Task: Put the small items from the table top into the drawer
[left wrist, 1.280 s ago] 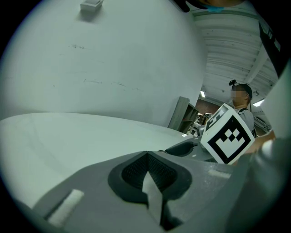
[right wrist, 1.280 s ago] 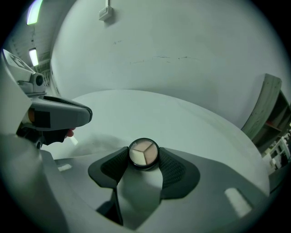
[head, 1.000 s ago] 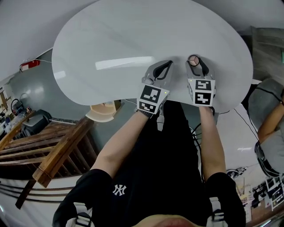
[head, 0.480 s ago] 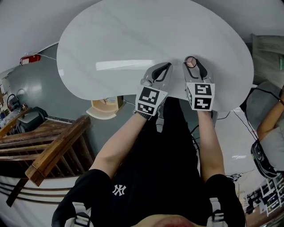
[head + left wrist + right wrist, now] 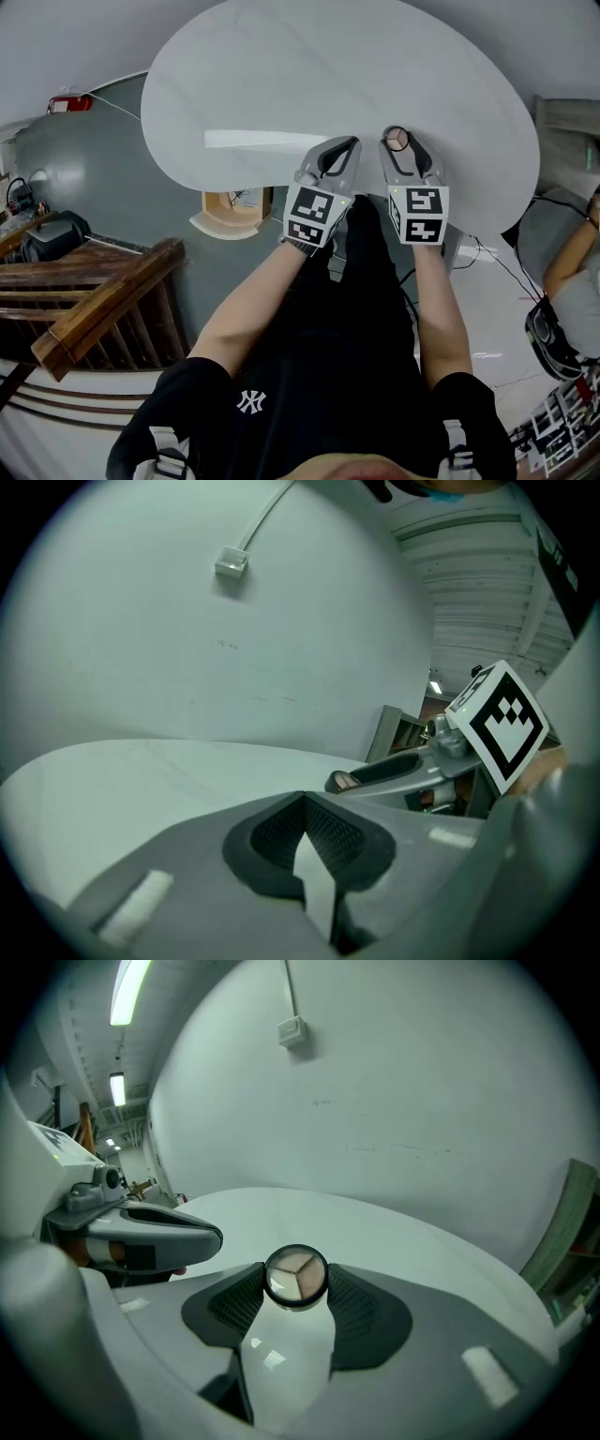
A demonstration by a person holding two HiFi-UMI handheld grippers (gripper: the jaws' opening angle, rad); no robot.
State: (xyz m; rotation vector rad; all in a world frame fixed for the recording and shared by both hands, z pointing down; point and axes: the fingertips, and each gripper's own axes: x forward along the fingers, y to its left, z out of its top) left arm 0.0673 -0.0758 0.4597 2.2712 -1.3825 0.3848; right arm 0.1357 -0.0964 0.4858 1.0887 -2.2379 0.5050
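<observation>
My right gripper (image 5: 397, 141) is shut on a small round item (image 5: 397, 139) with a black rim and a beige three-part face (image 5: 296, 1276), held above the near edge of the white oval table (image 5: 281, 75). My left gripper (image 5: 352, 143) hovers just to its left, shut, with nothing between its pads (image 5: 323, 841); only the tabletop shows through the gap. In the left gripper view the right gripper (image 5: 342, 782) reaches in from the right. An open drawer (image 5: 234, 208) with a pale wooden inside sticks out under the table's near edge, left of both grippers.
A wooden stair rail (image 5: 94, 309) runs along the lower left. Another person's arm (image 5: 572, 253) is at the far right edge. A white cable and box (image 5: 230, 562) hang on the wall behind the table. A grey shelf unit (image 5: 574, 1241) stands at the table's right.
Both grippers have risen and drawn back over the table's near edge, the right one still holding the round item. The head view has shifted, so the table and drawer sit further right.
</observation>
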